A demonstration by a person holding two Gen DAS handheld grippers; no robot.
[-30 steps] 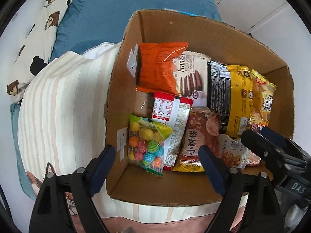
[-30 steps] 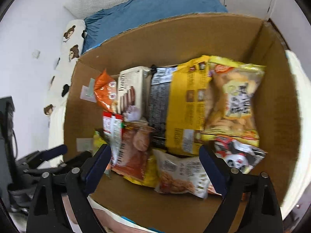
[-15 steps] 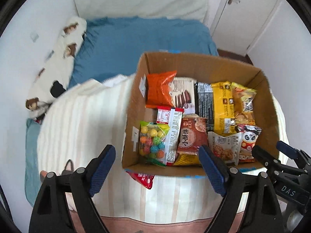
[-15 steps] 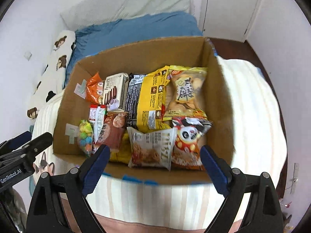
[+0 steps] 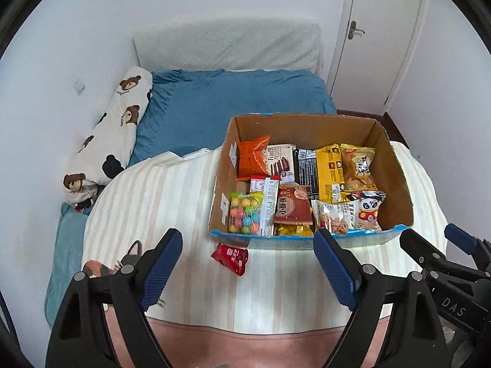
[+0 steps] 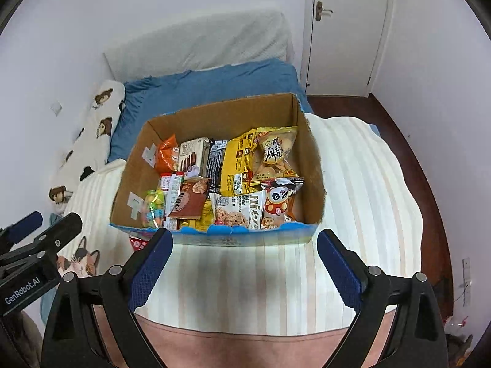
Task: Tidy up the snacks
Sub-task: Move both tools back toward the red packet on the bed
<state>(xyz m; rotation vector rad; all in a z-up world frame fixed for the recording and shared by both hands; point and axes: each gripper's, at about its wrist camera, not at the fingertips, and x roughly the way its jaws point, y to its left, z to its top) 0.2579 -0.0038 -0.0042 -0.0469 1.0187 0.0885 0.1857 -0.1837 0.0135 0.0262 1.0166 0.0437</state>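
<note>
An open cardboard box (image 5: 396, 168) (image 6: 313, 165) stands on a striped blanket and holds several snack packs, among them a candy-ball bag (image 5: 245, 213), an orange bag (image 5: 253, 156) and a panda bag (image 6: 280, 199). A small red packet (image 5: 230, 257) lies on the blanket outside the box, by its near left corner; it shows only partly in the right wrist view (image 6: 138, 242). My left gripper (image 5: 248, 271) is open and empty, held back from the box. My right gripper (image 6: 245, 263) is open and empty, also held back from the box.
The striped blanket (image 5: 153, 202) covers a bed with a blue sheet (image 5: 233, 98) behind the box. A bear-print pillow (image 5: 113, 135) lies along the left wall. A white door (image 6: 346, 30) stands at the back right, with dark floor (image 6: 429, 214) to the right of the bed.
Both grippers have pulled back and up from inside the box to well above the near blanket. The red packet outside the box has come into view.
</note>
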